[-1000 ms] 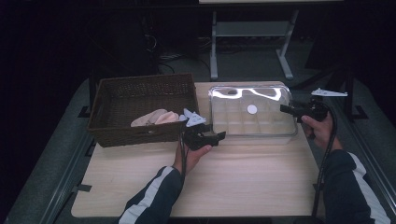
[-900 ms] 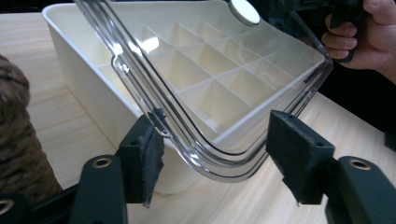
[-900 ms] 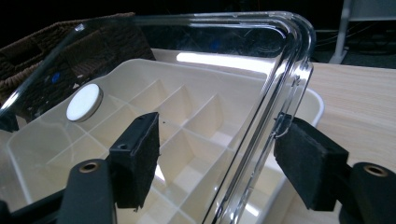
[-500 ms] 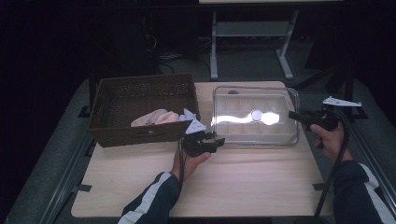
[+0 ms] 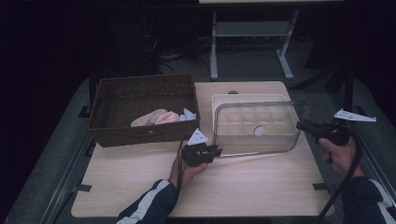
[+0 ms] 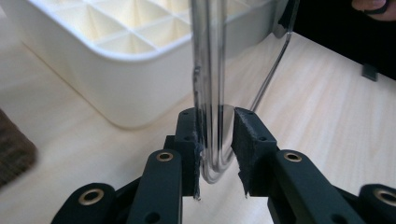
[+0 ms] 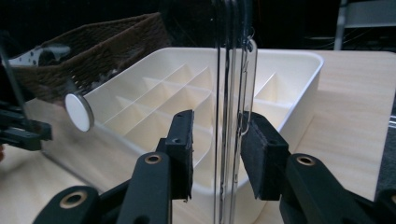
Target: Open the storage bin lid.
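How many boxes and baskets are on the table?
2. A brown basket sits at the left with some cloth in it. A white box with little compartments sits at the right, behind the clear lid that stands on edge.

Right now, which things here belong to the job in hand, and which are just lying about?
In the job:
- clear lid, stood on edge
- white tray with compartments
- left gripper, jaws around the lid's corner
- right gripper, jaws around the lid's edge

Lying about:
- wicker basket
- cloths inside it

Clear lid (image 5: 259, 128) upright on edge, just before white divided box (image 5: 247, 100).
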`<action>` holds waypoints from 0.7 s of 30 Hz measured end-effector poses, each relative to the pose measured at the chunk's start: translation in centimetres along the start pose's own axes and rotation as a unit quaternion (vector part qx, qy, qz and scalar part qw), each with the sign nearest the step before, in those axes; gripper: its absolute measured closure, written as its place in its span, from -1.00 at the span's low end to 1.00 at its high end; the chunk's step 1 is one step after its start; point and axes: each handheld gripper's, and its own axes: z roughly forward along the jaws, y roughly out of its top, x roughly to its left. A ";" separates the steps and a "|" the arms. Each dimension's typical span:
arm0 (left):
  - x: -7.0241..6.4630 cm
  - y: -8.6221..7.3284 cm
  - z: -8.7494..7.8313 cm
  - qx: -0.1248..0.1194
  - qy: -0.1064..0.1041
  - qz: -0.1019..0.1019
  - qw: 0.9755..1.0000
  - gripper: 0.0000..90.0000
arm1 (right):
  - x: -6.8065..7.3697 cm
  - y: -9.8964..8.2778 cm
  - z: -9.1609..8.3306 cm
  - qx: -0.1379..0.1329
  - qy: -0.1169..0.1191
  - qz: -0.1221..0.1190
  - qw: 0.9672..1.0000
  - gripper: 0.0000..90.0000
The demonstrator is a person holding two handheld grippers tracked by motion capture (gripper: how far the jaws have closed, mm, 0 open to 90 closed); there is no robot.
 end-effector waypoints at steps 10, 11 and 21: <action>-1.7 -1.7 -0.7 0.049 -0.012 0.021 0.999 0.55 | 2.1 -1.7 -2.1 0.028 0.002 0.000 1.000 0.52; -1.9 -1.9 -0.8 0.056 -0.012 0.028 0.998 0.52 | 2.6 -1.9 -2.3 0.033 0.002 -0.005 0.999 0.53; -4.0 -2.9 -3.2 0.077 0.033 0.105 0.991 0.21 | 5.0 -2.9 -2.3 0.065 0.023 -0.036 0.997 0.57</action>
